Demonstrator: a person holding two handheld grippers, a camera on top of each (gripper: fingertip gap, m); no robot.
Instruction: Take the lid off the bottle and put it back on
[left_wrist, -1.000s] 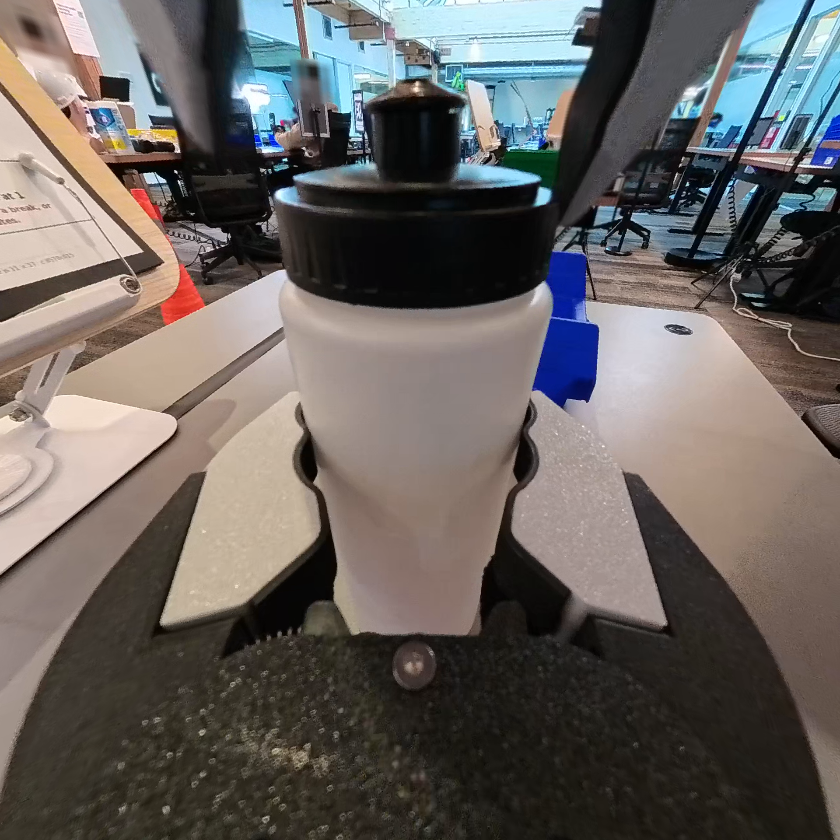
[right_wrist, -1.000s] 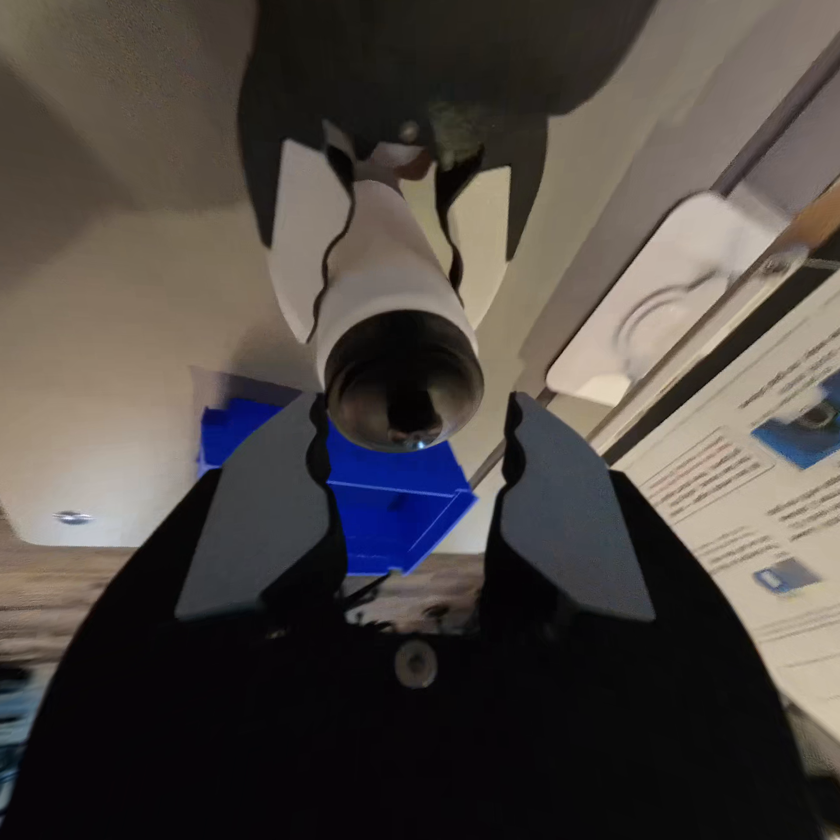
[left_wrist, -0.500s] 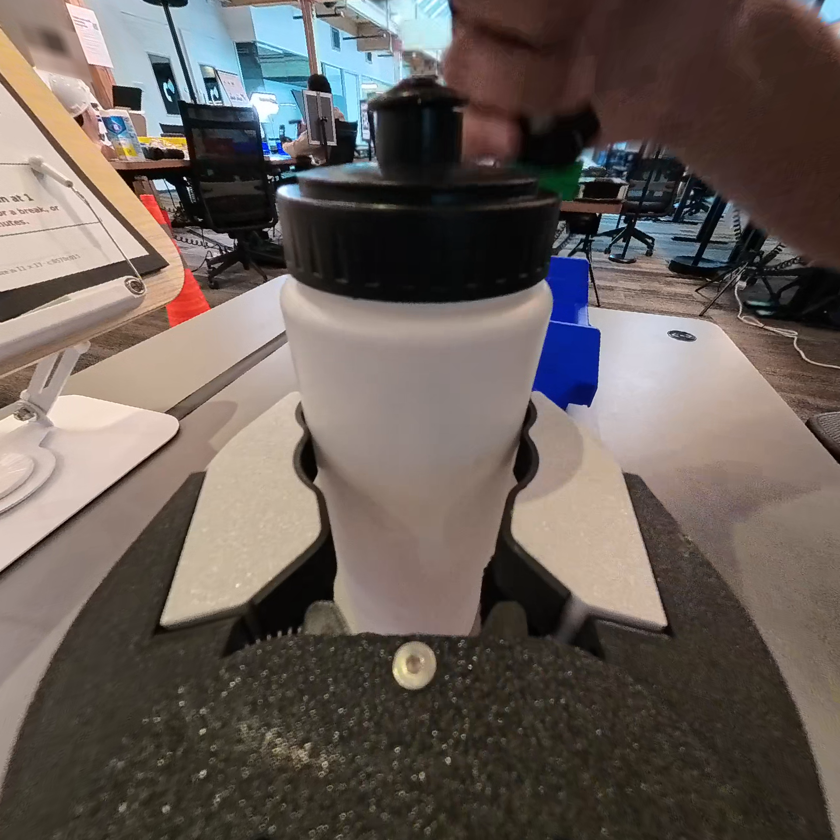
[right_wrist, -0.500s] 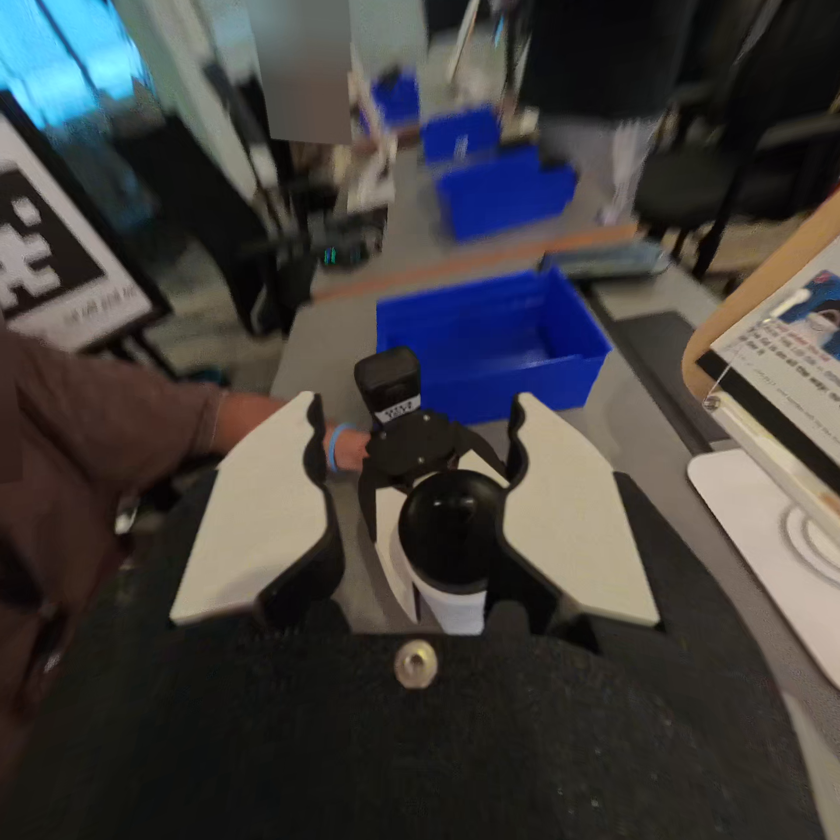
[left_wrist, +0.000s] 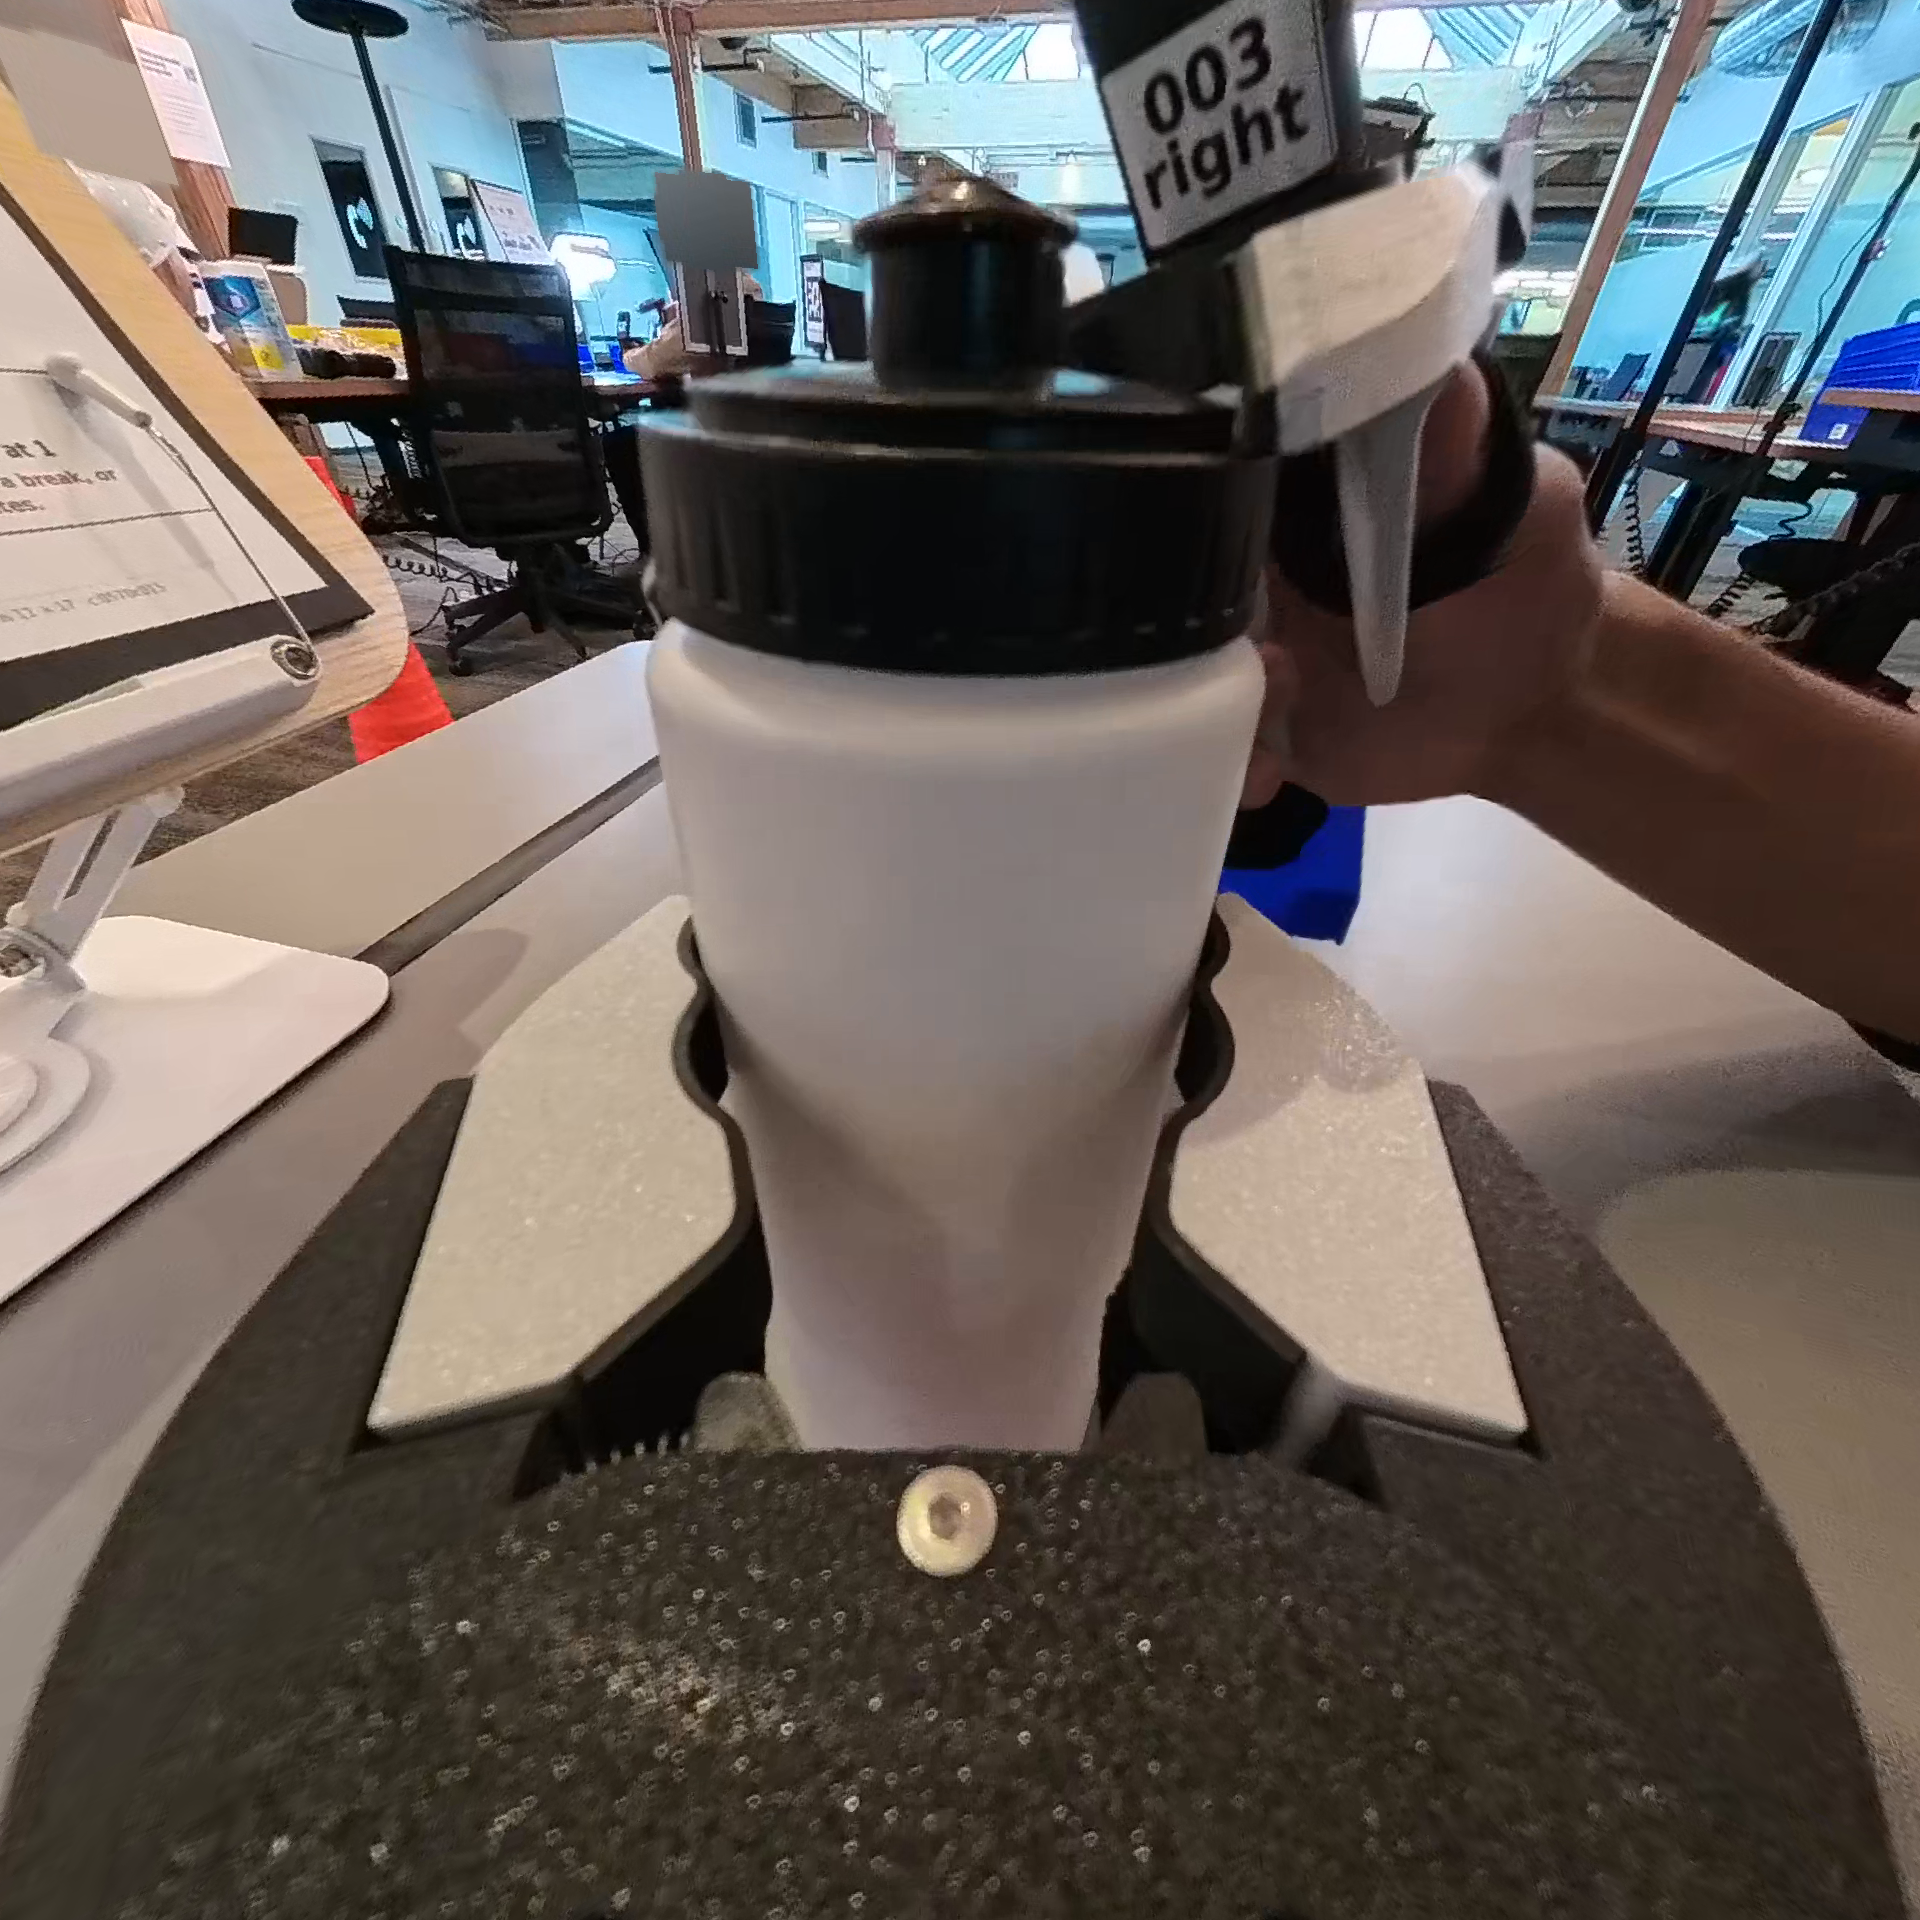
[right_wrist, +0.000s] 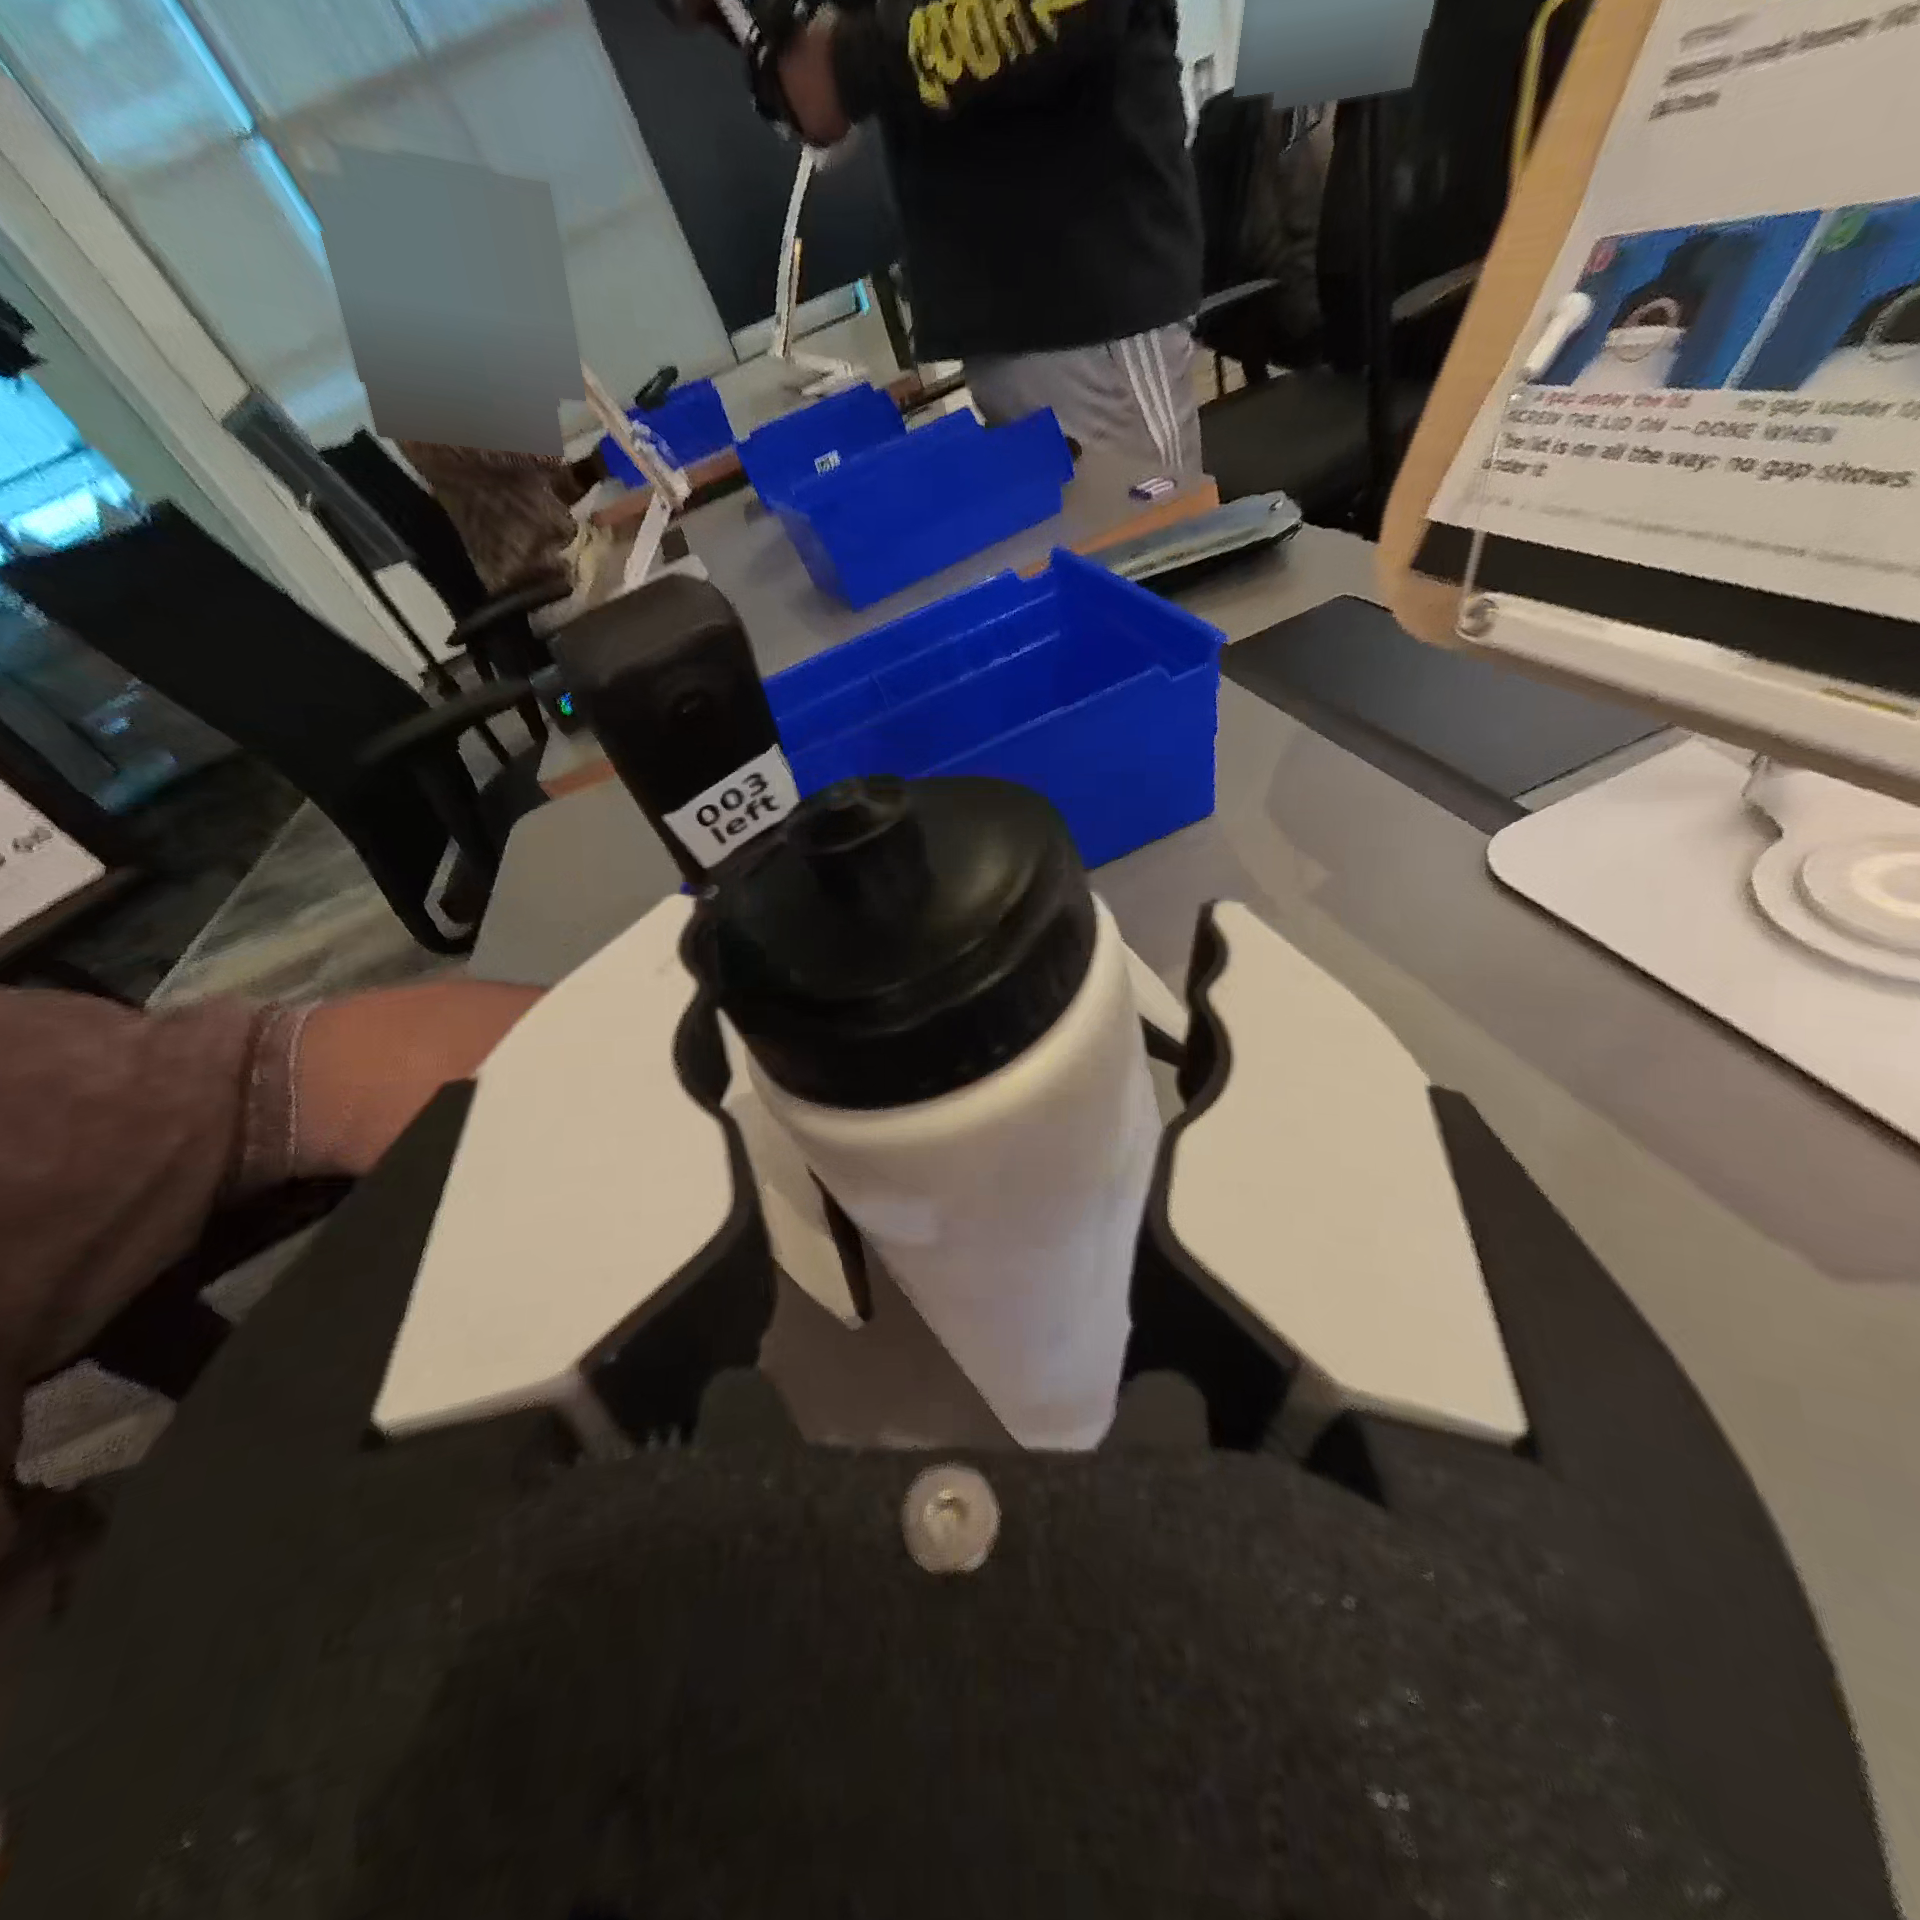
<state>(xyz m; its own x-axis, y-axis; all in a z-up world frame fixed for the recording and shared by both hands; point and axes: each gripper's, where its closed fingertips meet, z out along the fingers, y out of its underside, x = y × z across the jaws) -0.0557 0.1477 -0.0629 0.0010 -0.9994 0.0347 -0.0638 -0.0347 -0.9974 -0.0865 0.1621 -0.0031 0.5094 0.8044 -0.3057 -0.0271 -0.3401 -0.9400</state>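
Bottle (left_wrist: 956, 935): smooth matt white plastic. Lid (left_wrist: 956, 540): black plastic w/ ribbed rim, slight gloss. Bin (right_wrist: 997, 717): glossy blue plastic. Table (left_wrist: 1558, 987): smooth matt grey.

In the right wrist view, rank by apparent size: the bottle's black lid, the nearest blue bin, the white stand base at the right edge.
1. Nearest blue bin, largest.
2. Black lid and white stand base look alike; the base is cut off by the frame edge and the lid is nearer the camera, so no ranking.
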